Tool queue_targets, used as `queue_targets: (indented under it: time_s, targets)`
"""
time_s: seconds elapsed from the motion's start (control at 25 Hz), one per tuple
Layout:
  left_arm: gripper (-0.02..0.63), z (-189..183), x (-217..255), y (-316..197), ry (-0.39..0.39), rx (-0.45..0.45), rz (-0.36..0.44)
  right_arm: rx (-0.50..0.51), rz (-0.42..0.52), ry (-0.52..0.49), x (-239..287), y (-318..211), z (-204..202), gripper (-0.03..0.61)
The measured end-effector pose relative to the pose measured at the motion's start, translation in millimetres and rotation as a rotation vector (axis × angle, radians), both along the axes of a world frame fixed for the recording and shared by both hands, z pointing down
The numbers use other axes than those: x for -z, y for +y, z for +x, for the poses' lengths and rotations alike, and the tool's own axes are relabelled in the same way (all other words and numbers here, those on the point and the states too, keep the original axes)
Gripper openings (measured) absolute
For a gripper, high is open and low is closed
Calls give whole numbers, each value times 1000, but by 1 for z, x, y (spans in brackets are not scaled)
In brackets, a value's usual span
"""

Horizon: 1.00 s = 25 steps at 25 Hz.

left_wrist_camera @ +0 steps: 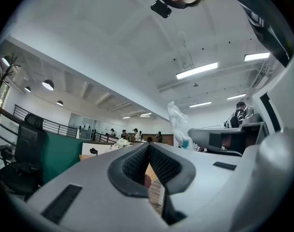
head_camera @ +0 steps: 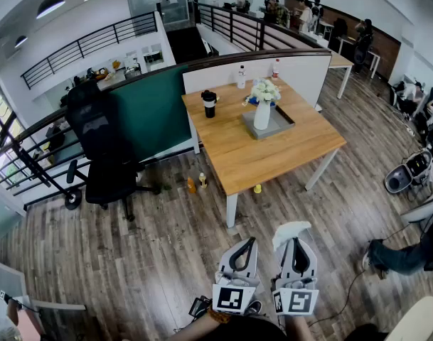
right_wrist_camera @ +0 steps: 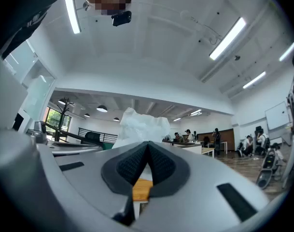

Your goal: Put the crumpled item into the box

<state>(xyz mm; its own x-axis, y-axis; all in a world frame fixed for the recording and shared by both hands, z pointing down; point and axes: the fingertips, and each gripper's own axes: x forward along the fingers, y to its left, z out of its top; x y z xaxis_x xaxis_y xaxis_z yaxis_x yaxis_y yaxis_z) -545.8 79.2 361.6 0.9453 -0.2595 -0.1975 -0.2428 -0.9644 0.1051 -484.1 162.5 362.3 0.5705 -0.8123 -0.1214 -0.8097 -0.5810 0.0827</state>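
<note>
A white crumpled item (head_camera: pixel 289 231) (right_wrist_camera: pixel 139 127) sticks out from the tips of my right gripper (head_camera: pixel 292 241) (right_wrist_camera: pixel 147 144), which is shut on it above the wooden floor. Beside it on the left, my left gripper (head_camera: pixel 249 242) (left_wrist_camera: pixel 148 146) is shut with nothing in it. The left gripper view also catches the crumpled item (left_wrist_camera: pixel 178 124) at its right. A shallow grey box (head_camera: pixel 281 125) lies on the wooden table (head_camera: pixel 259 155) ahead, well beyond both grippers. A white vase of flowers (head_camera: pixel 262 109) stands in it.
On the table are a black cup (head_camera: pixel 210 104) and two bottles (head_camera: pixel 241 77) by the white partition. A black office chair (head_camera: pixel 102 155) stands at the left. Small bottles (head_camera: pixel 196 183) sit on the floor under the table. A person's leg (head_camera: pixel 401 256) lies at the right.
</note>
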Motion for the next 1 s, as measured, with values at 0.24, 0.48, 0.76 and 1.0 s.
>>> queue_targets:
  time_s: [0.24, 0.48, 0.76, 1.0]
  targets:
    - [23, -11, -5, -5, -22, 49, -7, 15, 2, -38, -1, 2, 0, 8]
    - [23, -4, -6, -11, -11, 29, -34, 15, -19, -32, -3, -7, 2, 8]
    - [23, 14, -11, -15, -15, -24, -35, -20, -32, -44, -5, -10, 8, 8]
    - [23, 36, -23, -7, -53, -60, -39, -34, -45, -93, -25, -8, 26, 8]
